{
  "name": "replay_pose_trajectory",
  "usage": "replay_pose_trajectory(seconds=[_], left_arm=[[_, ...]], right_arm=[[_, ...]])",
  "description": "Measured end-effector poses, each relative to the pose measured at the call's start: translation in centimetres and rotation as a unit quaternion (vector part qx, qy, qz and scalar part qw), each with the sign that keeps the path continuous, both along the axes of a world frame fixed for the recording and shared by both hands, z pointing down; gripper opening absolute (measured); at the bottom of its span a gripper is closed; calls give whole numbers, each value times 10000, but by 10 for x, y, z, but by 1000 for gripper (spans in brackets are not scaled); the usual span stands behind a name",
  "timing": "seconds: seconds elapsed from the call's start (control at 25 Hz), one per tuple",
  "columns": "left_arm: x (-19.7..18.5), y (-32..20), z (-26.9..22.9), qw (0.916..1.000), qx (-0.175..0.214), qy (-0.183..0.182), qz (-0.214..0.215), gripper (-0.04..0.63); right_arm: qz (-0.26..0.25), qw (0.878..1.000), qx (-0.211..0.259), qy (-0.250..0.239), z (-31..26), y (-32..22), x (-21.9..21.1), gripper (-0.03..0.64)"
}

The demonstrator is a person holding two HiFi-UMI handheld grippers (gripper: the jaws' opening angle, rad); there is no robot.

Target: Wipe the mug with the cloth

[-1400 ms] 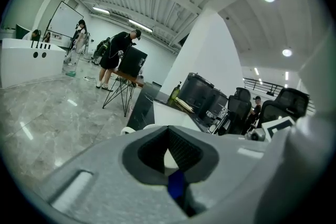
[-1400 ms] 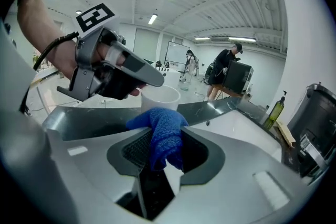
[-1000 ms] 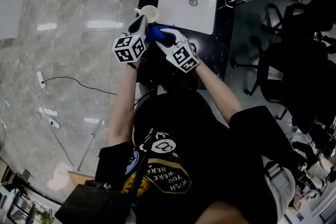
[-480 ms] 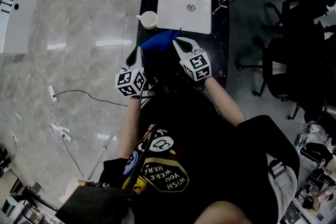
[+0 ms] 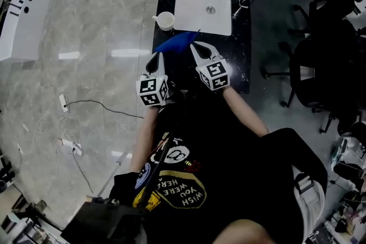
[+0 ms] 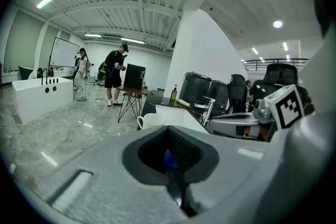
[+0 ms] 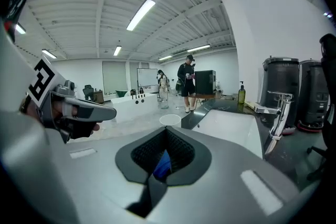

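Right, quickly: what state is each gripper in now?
Left gripper: closed, pinching the blue cloth.
Right gripper: jaws have just closed on the same cloth.

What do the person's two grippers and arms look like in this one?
Both the left gripper and right gripper are light grey shells, each tapering to a narrow claw lined with black ribbed pads. Each carries a white cube printed with black square markers. No cables show. The person wears a black short-sleeved T-shirt with a yellow and white print; the forearms are bare.
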State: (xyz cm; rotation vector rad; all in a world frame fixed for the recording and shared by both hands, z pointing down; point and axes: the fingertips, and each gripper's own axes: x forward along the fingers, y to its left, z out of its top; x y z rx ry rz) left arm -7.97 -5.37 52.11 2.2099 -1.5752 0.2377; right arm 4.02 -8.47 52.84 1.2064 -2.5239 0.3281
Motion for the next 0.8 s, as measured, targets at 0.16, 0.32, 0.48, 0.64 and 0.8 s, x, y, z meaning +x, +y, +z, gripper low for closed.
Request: replay_pose_trajectory(seconds=[0.16, 0.32, 0.48, 0.64, 0.8], left_arm=[[0, 2, -2, 9999, 68, -108, -69, 3], [4, -1, -7, 9998, 134, -150, -44, 5], [10, -1, -8, 9999, 131, -100, 1, 5], [16, 2, -6, 9999, 101, -89, 4, 3], [21, 2, -6, 9999, 94, -80, 40, 4]], right_arm=[[22, 9999, 122, -83, -9, 0, 4, 2], [5, 9998, 178, -64, -13, 0, 7, 2], [24, 9998, 151, -86, -14, 0, 12, 2], [5, 9999, 108, -99, -13, 4, 17, 2], [-51, 9998, 123, -119, -14, 5, 18, 2]])
